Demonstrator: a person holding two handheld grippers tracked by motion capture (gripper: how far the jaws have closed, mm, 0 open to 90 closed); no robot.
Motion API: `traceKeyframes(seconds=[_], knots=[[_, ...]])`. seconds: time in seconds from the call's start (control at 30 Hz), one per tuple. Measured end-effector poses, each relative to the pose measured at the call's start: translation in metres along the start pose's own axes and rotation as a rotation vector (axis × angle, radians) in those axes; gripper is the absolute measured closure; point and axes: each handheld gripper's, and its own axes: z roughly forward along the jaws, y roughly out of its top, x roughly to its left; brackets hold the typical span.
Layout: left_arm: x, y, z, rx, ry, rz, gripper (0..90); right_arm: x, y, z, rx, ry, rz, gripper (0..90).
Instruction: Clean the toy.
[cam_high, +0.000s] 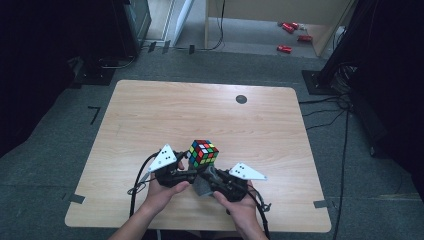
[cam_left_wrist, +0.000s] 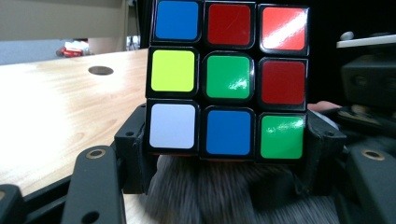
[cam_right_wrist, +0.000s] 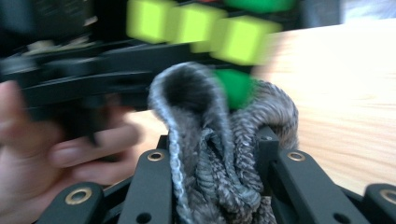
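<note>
High view: a person's two hands meet at the near edge of a pale wooden worktop (cam_high: 150, 115), each holding a gripper, with a scrambled puzzle cube (cam_high: 203, 153) raised just above and between them. The left gripper (cam_high: 186, 169) comes in from the left and clamps the cube by its lowest layer; the left gripper view shows its two black jaws pressed against the cube's (cam_left_wrist: 229, 79) bottom row on either side, a white tile at one corner and a green tile at the other, with the cube upright and filling the space straight ahead of the jaws. Just below the cube hangs a grey woven cloth (cam_left_wrist: 219, 191). The right gripper (cam_high: 207, 182) approaches from the right and is closed on that cloth; the right gripper view, blurred, shows the bunched cloth (cam_right_wrist: 219, 154) pinched between its jaws and rising in a fold that reaches up to the cube's (cam_right_wrist: 201, 23) yellow-green underside, whether touching it the blur does not tell. The left hand (cam_right_wrist: 42, 149) sits close at the left of that view. A dark round cap (cam_high: 241, 99) marks the worktop's far side, well apart from the work
</note>
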Motion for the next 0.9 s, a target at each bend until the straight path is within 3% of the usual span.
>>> traceKeyframes(seconds=[0.03,0.13,0.27,0.4,0.47,0.53,0.6,0.73,0.83,0.9], knots=[[0.0,0.0,0.0,0.006,0.003,0.006,34.9,0.004,-0.001,0.002,0.002,0.02,-0.012,68.8],[0.0,0.002,-0.002,-0.014,0.004,0.002,35.0,0.002,0.003,0.0,-0.001,0.005,-0.019,69.0],[0.004,0.006,-0.007,-0.035,0.015,-0.004,35.0,-0.019,0.009,-0.015,-0.043,-0.081,0.044,69.2],[0.01,0.006,-0.011,-0.032,0.025,-0.017,34.9,-0.034,0.022,-0.034,-0.111,-0.174,-0.003,69.0],[0.012,0.007,-0.011,-0.036,0.026,-0.024,35.0,-0.037,0.028,-0.041,-0.126,-0.218,-0.051,69.0],[0.011,0.007,-0.012,-0.049,0.017,-0.033,34.9,-0.036,0.028,-0.042,-0.123,-0.206,-0.038,69.0],[0.009,0.007,-0.01,-0.059,0.014,-0.037,35.0,-0.029,0.02,-0.031,-0.072,-0.166,-0.044,69.0],[0.003,0.004,-0.006,-0.057,0.014,-0.032,35.0,0.003,-0.001,0.0,0.022,-0.041,-0.062,68.9],[0.001,0.002,-0.003,-0.047,0.011,-0.028,35.0,0.016,-0.001,0.006,-0.006,0.0,-0.064,69.0],[0.0,0.001,-0.002,-0.053,0.008,-0.03,35.0,0.012,0.002,0.002,-0.037,-0.027,-0.033,69.6]])
